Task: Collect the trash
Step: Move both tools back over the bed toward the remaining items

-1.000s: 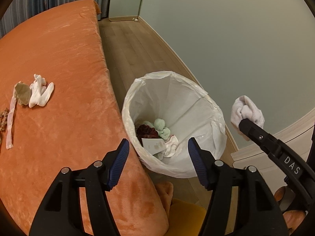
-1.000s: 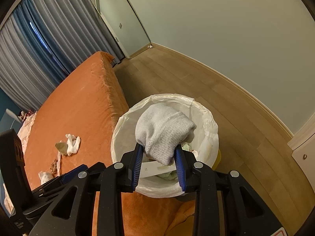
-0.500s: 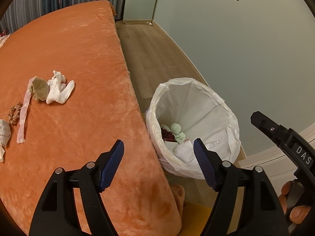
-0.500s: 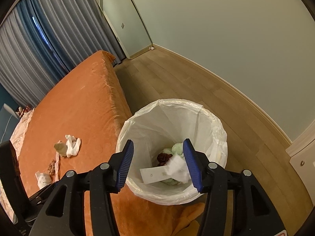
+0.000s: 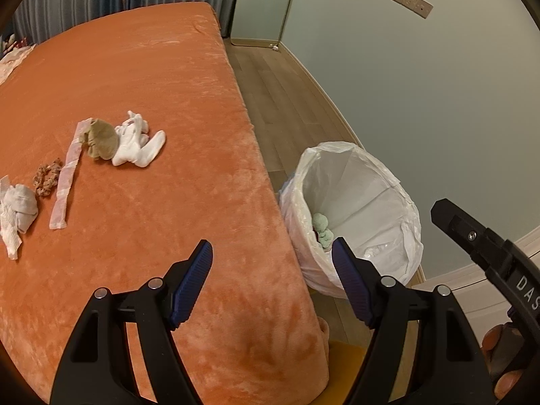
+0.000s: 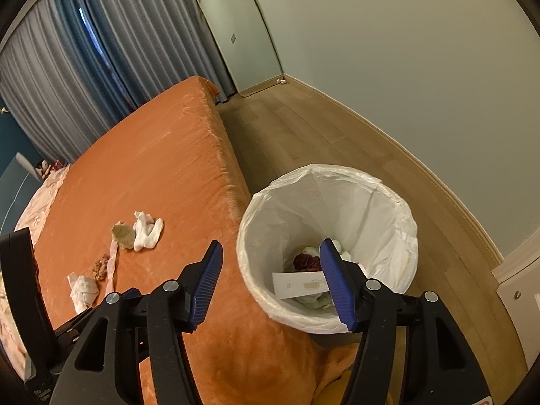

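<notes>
Right gripper (image 6: pixel 270 280) empty, jaws opening, above the white-lined round plastic bin (image 6: pixel 398 216) for dropping. Left gripper (image 5: pixel 271 283) gaping, empty, aimed toward the crumpled white sock (image 5: pixel 138 145) ahead-left on the orange plush bed (image 5: pixel 168 84), likely next pickup.

I see open orange bed (image 5: pixel 175 77) ahead; the lined bin (image 6: pixel 398 222) crowds its edge, floor (image 6: pixel 303 125) beyond clear.

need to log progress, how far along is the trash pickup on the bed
Partly done. The lined bin already holds a paper slip, green wads and something dark red. Nothing is in hand: the left tongs are open and empty, the right tongs are opening with nothing between them. Left on the orange bed: white sock, tan wad, striped strip, brown scrunchie, grey-white bundle.
</notes>
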